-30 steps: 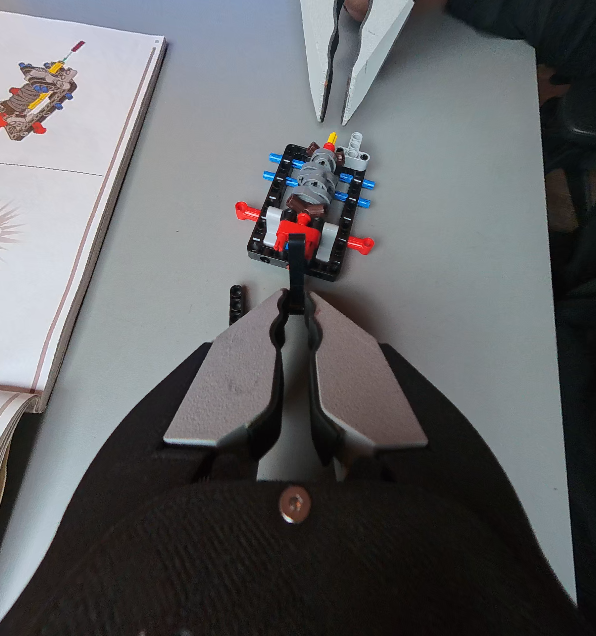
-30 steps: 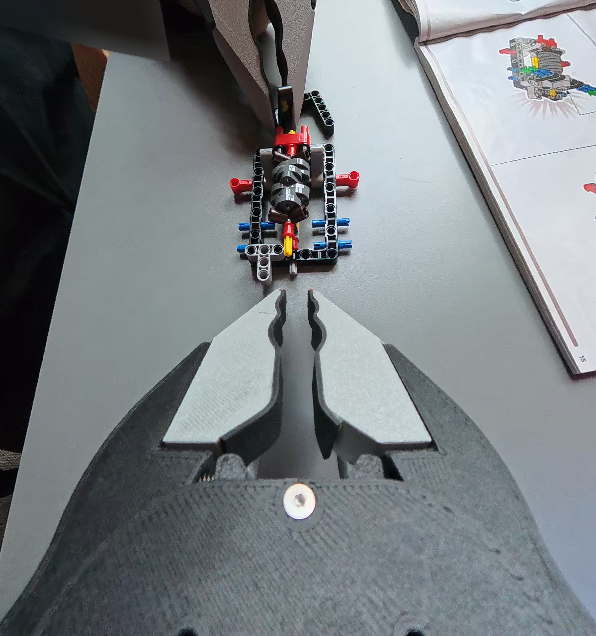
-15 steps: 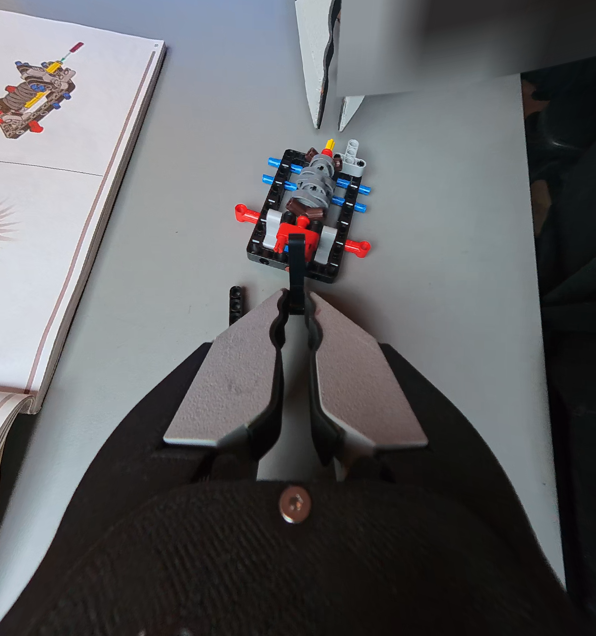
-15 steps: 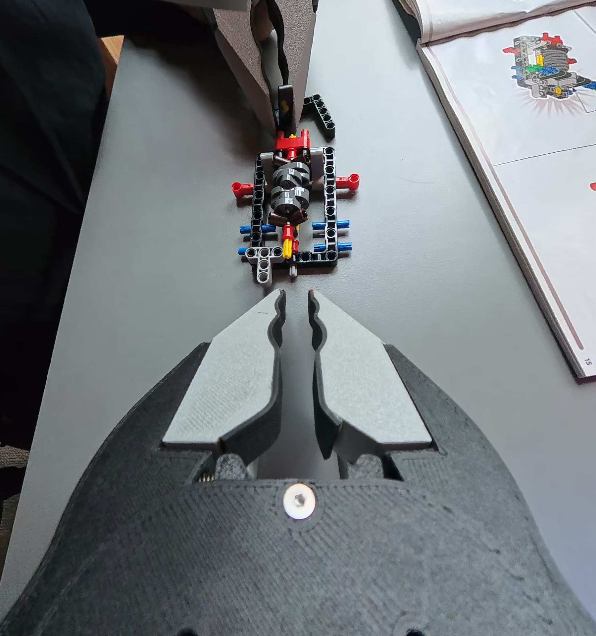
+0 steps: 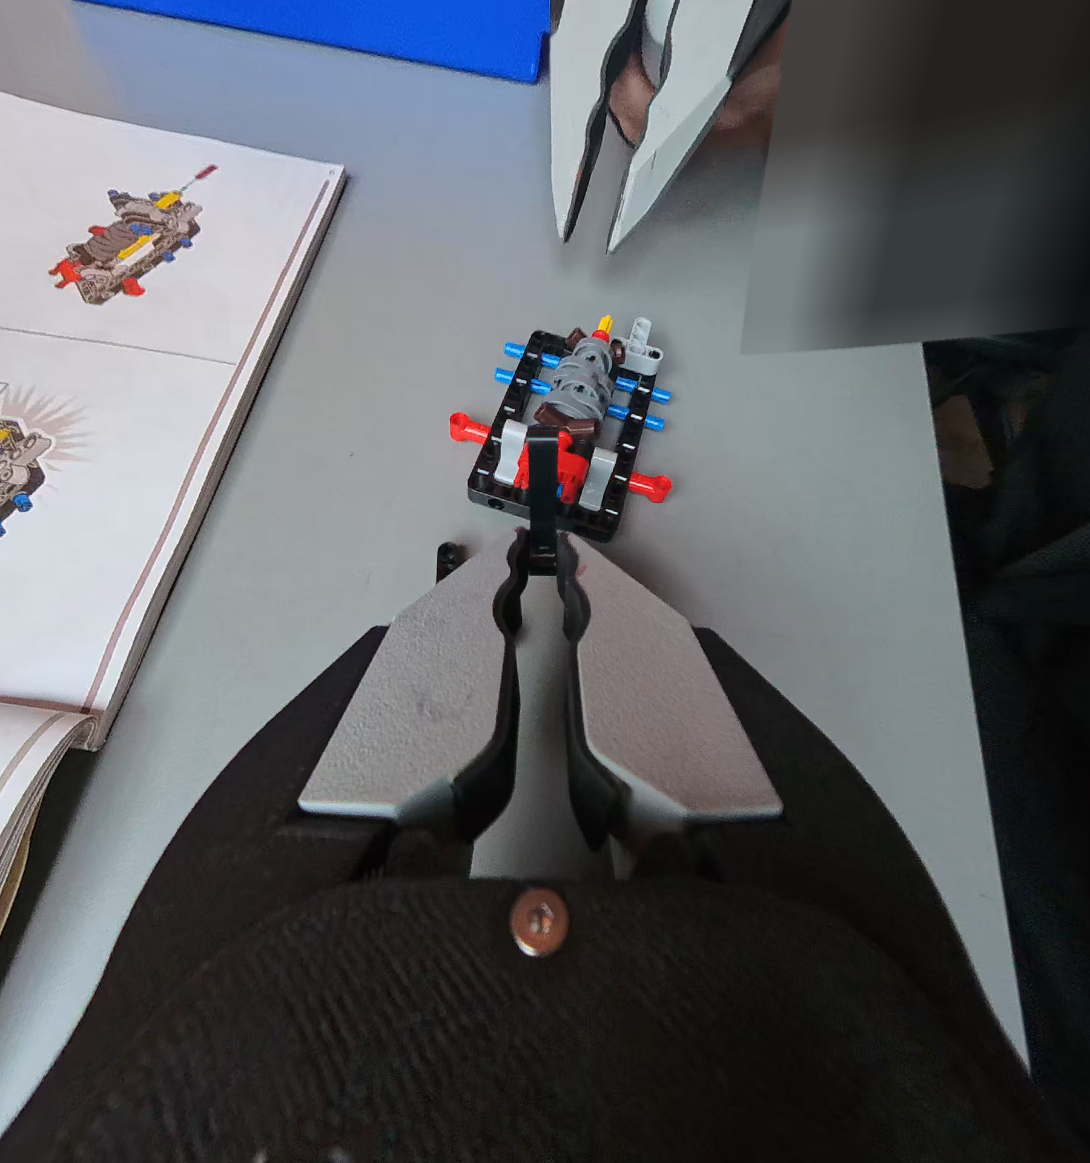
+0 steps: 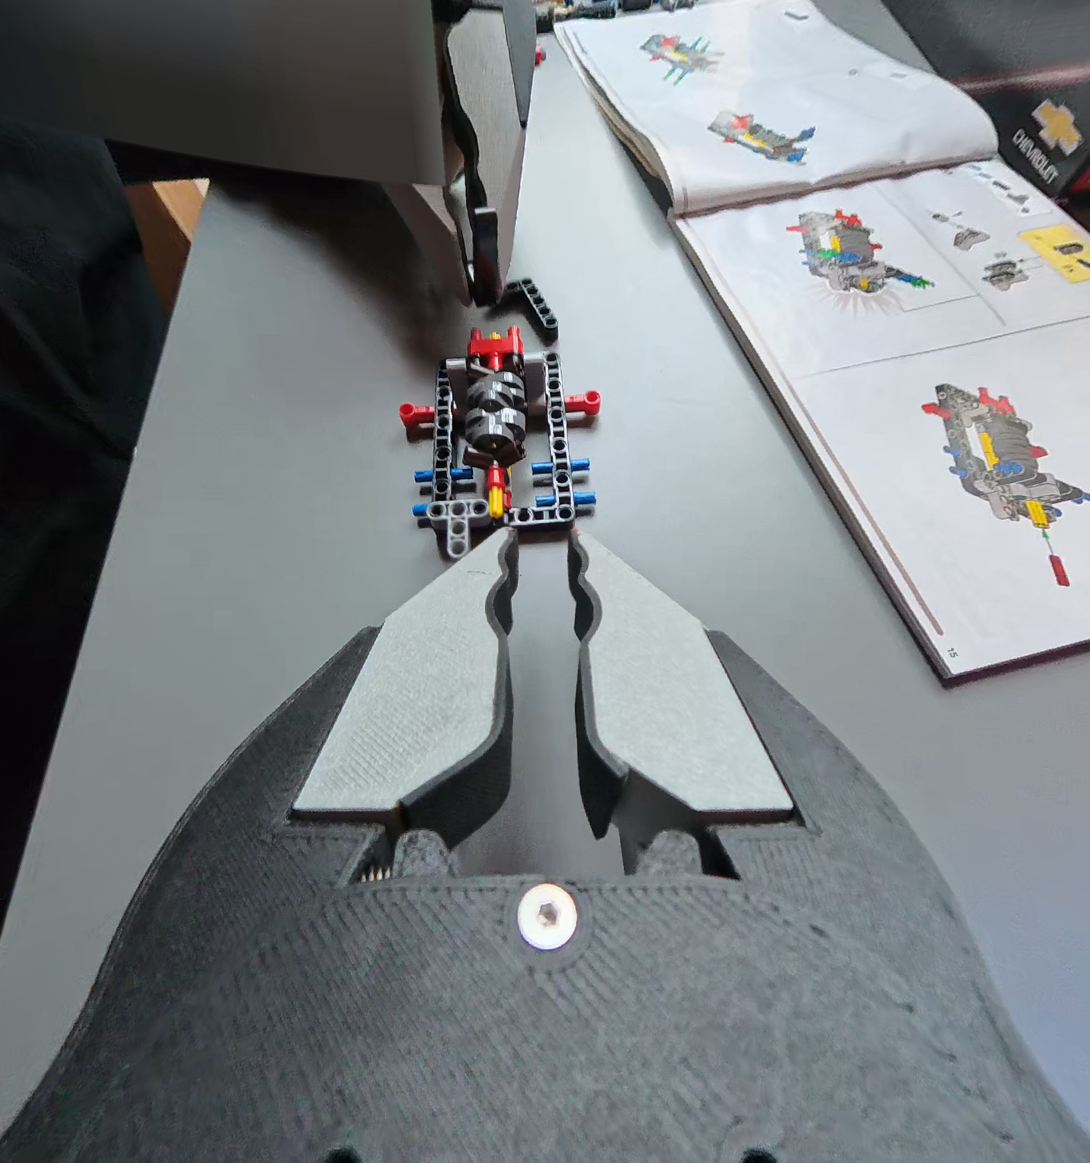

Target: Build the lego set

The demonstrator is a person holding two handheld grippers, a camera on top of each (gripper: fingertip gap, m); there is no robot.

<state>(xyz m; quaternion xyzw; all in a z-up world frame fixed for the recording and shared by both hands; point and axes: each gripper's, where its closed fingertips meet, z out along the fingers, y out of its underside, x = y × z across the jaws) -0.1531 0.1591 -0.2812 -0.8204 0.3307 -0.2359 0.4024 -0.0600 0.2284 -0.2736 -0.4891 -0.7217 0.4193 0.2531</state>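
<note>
The lego assembly (image 5: 571, 434) is a black frame with a grey cylinder core, blue pins and red pins, lying on the grey table; it also shows in the right wrist view (image 6: 501, 434). My left gripper (image 5: 541, 546) is shut on a thin black lego piece (image 5: 542, 491) and holds it raised over the assembly's near red end. In the right wrist view the left gripper (image 6: 486, 277) hangs above the assembly's far end. My right gripper (image 6: 542, 535) is open and empty, its tips just short of the assembly's yellow-axle end. It shows across the table in the left wrist view (image 5: 586, 242).
An open instruction booklet (image 5: 89, 390) lies left of the assembly, seen on the right in the right wrist view (image 6: 907, 352). A loose black bent beam (image 6: 533, 302) lies by the far end. A blue object (image 5: 341, 31) sits at the back. The table edge (image 5: 945, 566) runs close on the right. The tips of one gripper are about 12 centimetres away from the tips of the other. My right gripper's tips are some 25 centimetres from the blue object (image 5: 341, 31).
My left gripper has lifted and pulled back with the black piece, which no longer touches the red end. My right gripper has risen and moved closer to the assembly.
</note>
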